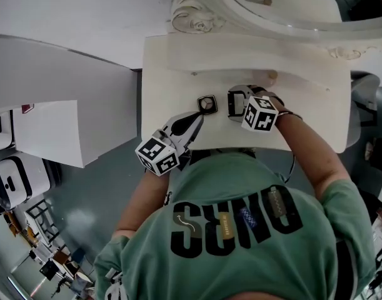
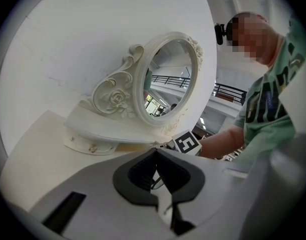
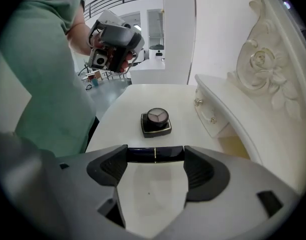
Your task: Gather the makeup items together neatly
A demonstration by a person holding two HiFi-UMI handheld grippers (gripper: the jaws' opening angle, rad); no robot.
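Compact (image 3: 156, 122): flat on dresser top (image 3: 117, 114), centre of right gripper view
Dark tube (image 3: 142, 154): crosswise, pinched by right gripper (image 3: 155, 159)
Left gripper (image 2: 156, 159): tips pressed together, empty

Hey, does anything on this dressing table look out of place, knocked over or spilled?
Nothing stands out. The eyeshadow compact lies flat on the dressing table, and nothing is spilled around it. The right gripper holds a dark tube crosswise between its fingers, level above the tabletop.
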